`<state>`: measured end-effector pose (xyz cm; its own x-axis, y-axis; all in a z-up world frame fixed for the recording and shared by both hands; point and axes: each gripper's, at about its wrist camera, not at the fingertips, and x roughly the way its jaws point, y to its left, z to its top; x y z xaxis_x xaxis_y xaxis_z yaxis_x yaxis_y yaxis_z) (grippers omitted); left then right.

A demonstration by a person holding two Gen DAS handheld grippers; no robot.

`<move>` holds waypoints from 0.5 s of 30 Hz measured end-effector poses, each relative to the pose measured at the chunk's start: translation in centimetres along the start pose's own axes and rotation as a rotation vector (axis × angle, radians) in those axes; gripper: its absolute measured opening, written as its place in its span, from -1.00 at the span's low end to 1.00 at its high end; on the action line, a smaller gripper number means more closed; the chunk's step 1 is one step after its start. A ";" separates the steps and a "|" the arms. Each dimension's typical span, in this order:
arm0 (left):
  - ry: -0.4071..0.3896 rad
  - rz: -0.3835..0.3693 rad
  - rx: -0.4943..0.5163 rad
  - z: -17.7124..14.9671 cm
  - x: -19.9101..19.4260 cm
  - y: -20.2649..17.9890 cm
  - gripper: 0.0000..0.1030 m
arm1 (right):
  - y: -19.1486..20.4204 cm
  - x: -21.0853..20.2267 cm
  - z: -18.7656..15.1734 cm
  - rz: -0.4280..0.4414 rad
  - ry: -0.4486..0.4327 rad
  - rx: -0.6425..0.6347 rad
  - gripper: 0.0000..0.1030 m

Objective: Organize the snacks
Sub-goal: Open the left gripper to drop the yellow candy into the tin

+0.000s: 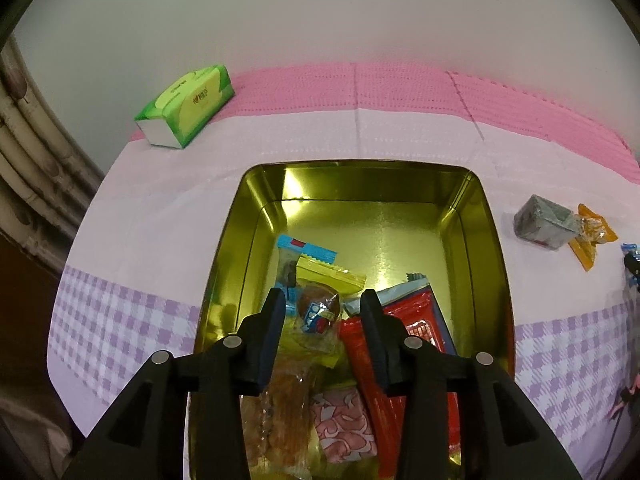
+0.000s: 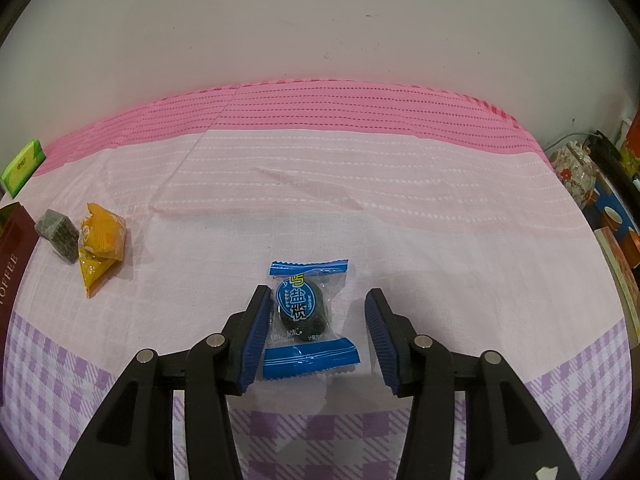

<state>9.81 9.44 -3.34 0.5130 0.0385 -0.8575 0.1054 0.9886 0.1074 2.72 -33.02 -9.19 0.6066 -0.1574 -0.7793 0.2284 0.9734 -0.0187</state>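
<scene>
- Left tongs point(image 1: 322, 304) spread above the gold tin point(image 1: 490, 216), pinching nothing; wrapped snacks point(image 1: 320, 312) lie inside.
- Right tongs point(image 2: 316, 312) spread around a blue-wrapped candy point(image 2: 306, 316) on the cloth-covered surface point(image 2: 440, 240).
- Orange packet point(image 2: 100, 240) and grey cube point(image 2: 58, 236) lie well aside; nothing stands between.

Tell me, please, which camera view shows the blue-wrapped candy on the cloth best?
The right wrist view: the blue-wrapped candy lies whole and sharp between the open fingers of the right gripper. The left wrist view shows only a blue sliver at its right edge, likely the same candy.
</scene>
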 end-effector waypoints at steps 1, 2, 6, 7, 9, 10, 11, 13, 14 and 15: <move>-0.009 0.002 -0.001 -0.1 -0.3 0.0 -0.21 | 0.0 0.0 0.0 -0.001 0.000 0.000 -0.13; -0.021 0.006 0.001 -0.1 -0.7 0.1 -0.20 | 0.0 0.0 0.0 -0.002 0.001 0.001 -0.13; -0.051 0.018 0.009 -0.5 -1.8 0.4 -0.09 | 0.1 0.1 0.2 -0.006 0.015 0.008 -0.13; -0.058 0.020 0.009 -0.6 -2.1 0.6 -0.07 | 0.1 0.1 0.3 -0.005 0.022 0.010 -0.13; -0.068 0.025 0.004 -0.8 -2.3 1.0 -0.07 | 0.2 0.1 0.5 -0.008 0.031 0.011 -0.13; -0.073 0.026 0.001 -0.8 -2.4 1.1 -0.05 | 0.2 0.1 0.5 -0.012 0.036 0.015 -0.14; -0.077 0.024 -0.003 -0.9 -2.6 1.3 -0.05 | 0.3 0.1 0.6 -0.014 0.039 0.019 -0.15; -0.083 0.025 -0.012 -1.1 -2.7 1.6 -0.01 | 0.5 0.1 0.6 -0.016 0.046 0.019 -0.25; -0.086 0.024 -0.015 -1.1 -2.7 1.9 0.01 | 0.7 0.1 0.7 -0.015 0.051 0.017 -0.29; -0.089 0.023 -0.020 -1.2 -2.7 2.0 0.02 | 0.8 0.1 0.7 -0.022 0.054 0.016 -0.32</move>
<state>7.60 11.52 -1.36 0.5886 0.0494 -0.8069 0.0762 0.9903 0.1162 3.53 -32.34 -8.81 0.5593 -0.1695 -0.8115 0.2537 0.9669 -0.0271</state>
